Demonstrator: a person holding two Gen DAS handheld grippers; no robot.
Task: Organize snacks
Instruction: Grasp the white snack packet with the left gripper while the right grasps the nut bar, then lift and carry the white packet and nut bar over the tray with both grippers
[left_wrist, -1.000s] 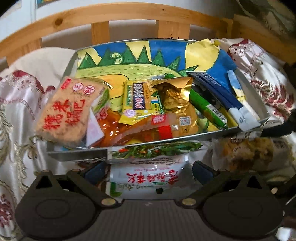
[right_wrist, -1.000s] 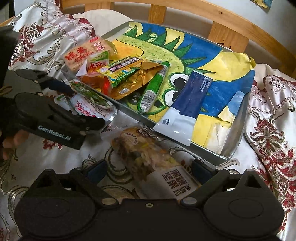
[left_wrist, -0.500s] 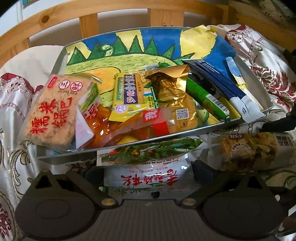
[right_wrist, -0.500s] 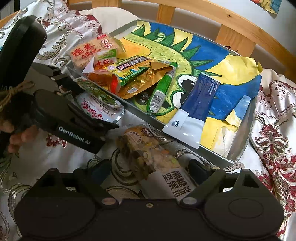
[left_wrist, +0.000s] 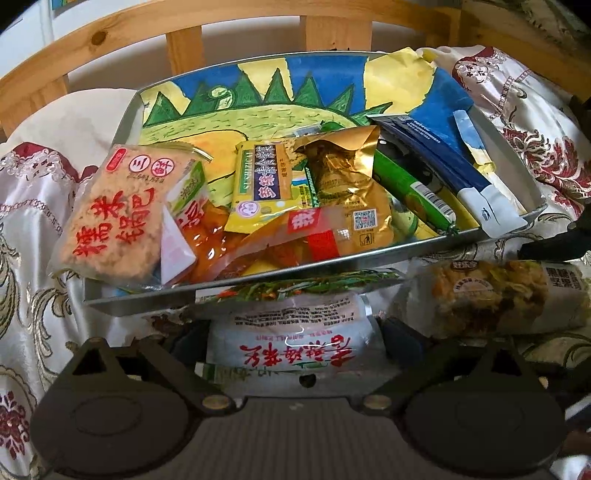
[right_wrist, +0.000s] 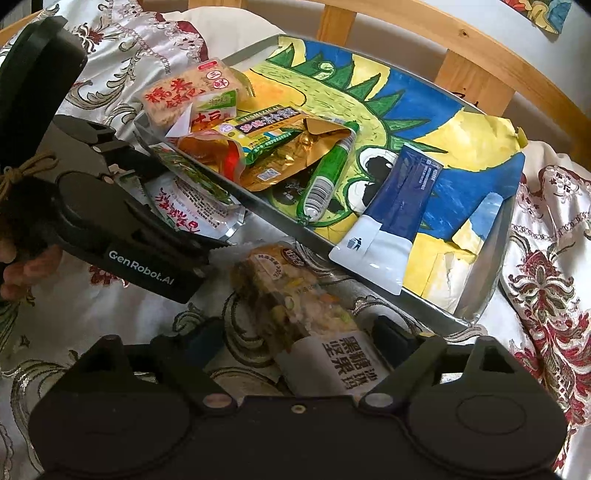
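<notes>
Your right gripper (right_wrist: 295, 339) has just been closing around the nut bar (right_wrist: 295, 295) on the bed beside the tray's (right_wrist: 480, 306) near edge, pads not yet pressing, so it looks nearly ready to lift in.

A nut bar (right_wrist: 291, 295) in clear wrap lies on the bedspread at lower centre; a white pickle pouch (right_wrist: 192, 210) lies at centre left, beside the tray (right_wrist: 476, 306).
</notes>
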